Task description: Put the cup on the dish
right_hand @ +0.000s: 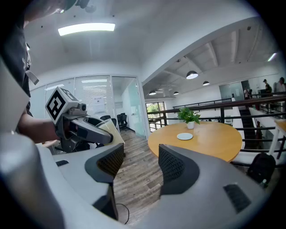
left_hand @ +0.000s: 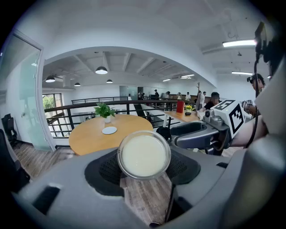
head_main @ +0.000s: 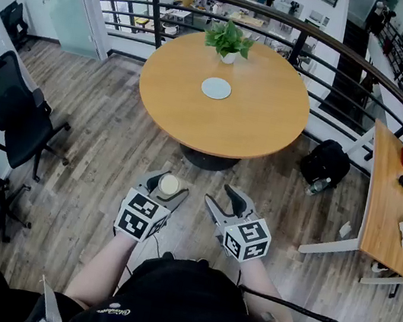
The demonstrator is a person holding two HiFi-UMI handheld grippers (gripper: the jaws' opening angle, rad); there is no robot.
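Status: the cup (left_hand: 144, 154) is picked up; it is not yet on the dish.

- Left gripper (head_main: 168, 185): the jaws are spread wide and pinch the cup from both sides, with both pads against its wall. The cup appears clear-walled with a pale, creamy fill and is carried roughly upright.
- Right gripper (right_hand: 140, 163): the jaws are spread apart with nothing between them; only the wooden floor shows in the gap.
- Dish (head_main: 216, 88): a small pale plate, lying bare on the round table (head_main: 262, 121), close to the potted plant (head_main: 228, 41) at the far edge.
- Position: both grippers hang over the floor, well apart from the table.

Remaining, by judgement: carry the cup to the table, bring it over the dish, lower it onto the dish, then release.
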